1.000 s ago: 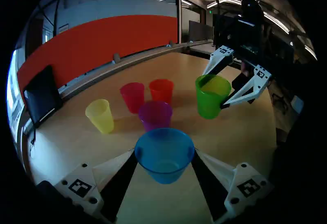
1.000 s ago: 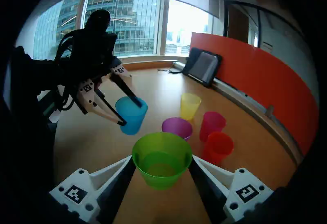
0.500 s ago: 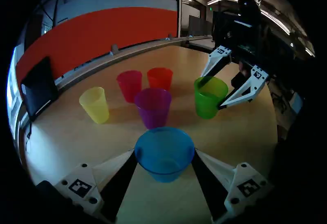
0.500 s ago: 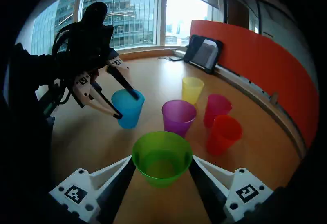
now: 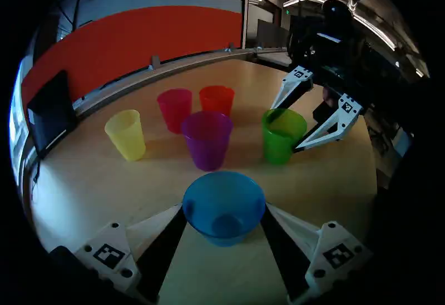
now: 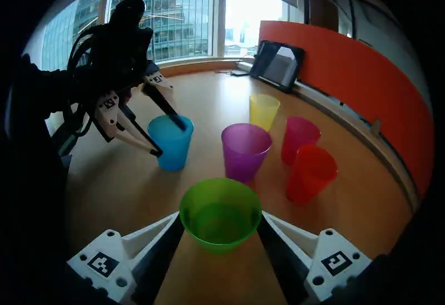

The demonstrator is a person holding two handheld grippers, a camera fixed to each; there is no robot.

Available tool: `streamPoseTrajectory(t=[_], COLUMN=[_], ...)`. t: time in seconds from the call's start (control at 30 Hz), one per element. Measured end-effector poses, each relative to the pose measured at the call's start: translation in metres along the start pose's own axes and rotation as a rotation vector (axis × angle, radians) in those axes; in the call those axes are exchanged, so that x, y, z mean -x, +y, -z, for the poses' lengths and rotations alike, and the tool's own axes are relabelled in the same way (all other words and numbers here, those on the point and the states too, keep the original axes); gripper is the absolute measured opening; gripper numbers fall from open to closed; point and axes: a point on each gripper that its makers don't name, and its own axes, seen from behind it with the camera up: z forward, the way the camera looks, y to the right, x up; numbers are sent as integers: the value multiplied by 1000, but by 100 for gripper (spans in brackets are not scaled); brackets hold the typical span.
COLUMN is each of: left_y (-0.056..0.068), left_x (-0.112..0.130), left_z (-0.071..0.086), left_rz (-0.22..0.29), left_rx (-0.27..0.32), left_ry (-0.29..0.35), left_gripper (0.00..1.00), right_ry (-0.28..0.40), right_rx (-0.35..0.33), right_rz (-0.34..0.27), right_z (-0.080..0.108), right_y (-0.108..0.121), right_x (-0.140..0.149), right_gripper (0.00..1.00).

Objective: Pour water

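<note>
Cups, plastic, six, on or over a wooden bench [image 5: 83,182].

- Blue cup [image 5: 224,216]: clamped between both fingers of the left tongs [image 5: 224,207], upright, mouth level.
- Green cup [image 6: 221,219]: clamped the same way in the right tongs [image 6: 221,211], upright, facing the left tongs across the group.
- Purple cup [image 5: 207,138]: directly ahead of the left tongs, between the two held cups.
- Yellow cup [image 5: 125,133]: ahead and to the left.
- Pink cup [image 5: 174,107] and orange cup [image 5: 216,99]: side by side beyond the purple one.

Change noted: over the last second both held cups have come down. The purple cup now stands taller against each camera. In the right gripper view the blue cup's base sits at bench level or just above it.

Reading: neither cup is tilted, so no pour is under way. Both are likely being lowered to the bench, and the pouring step is either done or not yet begun.

Unclear:
- Whether either base touches the bench.
- The water itself. A darker zone low in the green cup may be liquid, and a dark disc in the blue cup may be water or only its floor.
- The hands behind the tongs, which are lost in shadow.
- Each held cup's base, hidden below its own rim in its own view.
</note>
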Motion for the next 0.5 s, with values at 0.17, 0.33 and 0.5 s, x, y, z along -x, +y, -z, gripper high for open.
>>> streamPoseTrajectory(t=[0.17,0.33,0.5], left_y=[0,1,0], left_x=[6,8,8], left_z=[0,1,2], left_rz=[-10,-31,-34], left_rx=[-3,-6,-8], left_ry=[-12,-15,-20], left_gripper=[88,88,88], right_ry=[-8,-9,-13], right_rx=[3,7,10], right_rz=[5,5,5], right_z=[-1,-1,0], right_y=[-1,0,0], right_x=[4,6,9], right_gripper=[90,91,91])
